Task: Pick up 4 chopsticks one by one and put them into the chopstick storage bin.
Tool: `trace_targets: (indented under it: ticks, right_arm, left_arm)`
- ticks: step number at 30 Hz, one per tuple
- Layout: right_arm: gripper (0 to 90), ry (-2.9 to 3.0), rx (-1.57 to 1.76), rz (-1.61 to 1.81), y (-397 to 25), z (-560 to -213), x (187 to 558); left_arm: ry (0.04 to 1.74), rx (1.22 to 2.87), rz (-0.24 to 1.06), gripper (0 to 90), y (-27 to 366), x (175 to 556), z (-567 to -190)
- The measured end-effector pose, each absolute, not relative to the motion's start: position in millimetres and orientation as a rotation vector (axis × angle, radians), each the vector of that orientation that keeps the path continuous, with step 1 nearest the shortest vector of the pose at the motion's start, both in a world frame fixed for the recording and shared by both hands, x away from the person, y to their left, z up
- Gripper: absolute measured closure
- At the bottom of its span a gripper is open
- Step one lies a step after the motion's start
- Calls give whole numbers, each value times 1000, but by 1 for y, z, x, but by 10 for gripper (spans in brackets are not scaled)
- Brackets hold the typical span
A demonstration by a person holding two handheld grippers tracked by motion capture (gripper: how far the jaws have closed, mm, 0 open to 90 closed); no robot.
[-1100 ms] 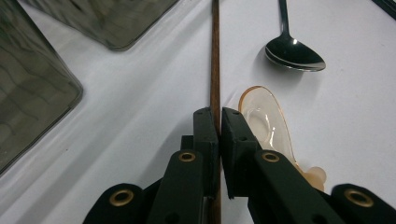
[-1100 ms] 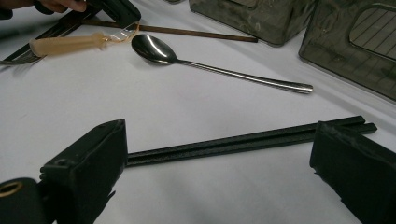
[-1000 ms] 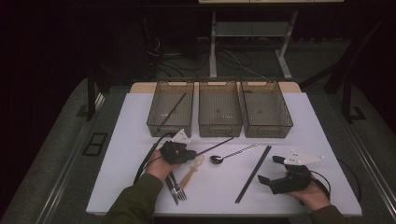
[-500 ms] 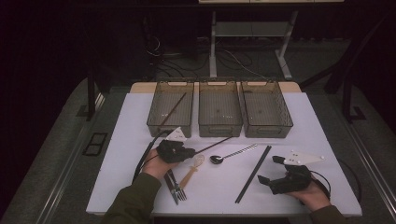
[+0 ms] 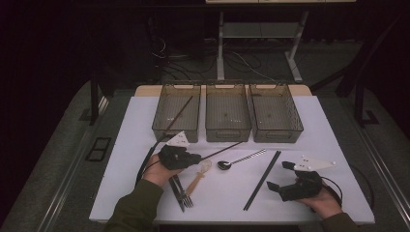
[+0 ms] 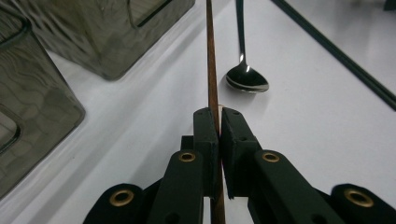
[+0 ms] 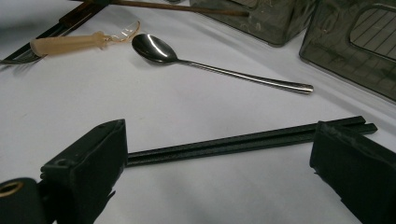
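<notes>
Left gripper view, nearest first: the left tool (image 6: pixel 218 135) is clamped on a brown chopstick (image 6: pixel 211 60) that runs ahead over the white counter (image 6: pixel 317 121), with a spoon (image 6: pixel 247 79) just beside it. High view: the right tool (image 5: pixel 279 176) stands apart near the black chopsticks (image 5: pixel 262 179). Farther off sit 3 bins (image 5: pixel 228 113).

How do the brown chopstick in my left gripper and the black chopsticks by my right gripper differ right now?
The brown chopstick is single and clamped in the left gripper; the black chopsticks are a pair lying flat on the table, ungripped, before the open right gripper. Both are long and thin.
</notes>
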State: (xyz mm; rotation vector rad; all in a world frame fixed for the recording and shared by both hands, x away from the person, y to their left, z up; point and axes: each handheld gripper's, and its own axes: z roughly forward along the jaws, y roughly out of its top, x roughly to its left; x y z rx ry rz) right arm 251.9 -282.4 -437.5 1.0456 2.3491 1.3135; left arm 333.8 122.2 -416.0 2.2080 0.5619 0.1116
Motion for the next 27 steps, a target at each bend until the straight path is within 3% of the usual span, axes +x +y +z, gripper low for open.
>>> trace_targets:
  ticks: [27]
  right_arm:
    - [44, 2350, 1048, 1315, -282, -438, 252]
  left_arm:
    - [580, 2118, 131, 847, 145, 331, -395]
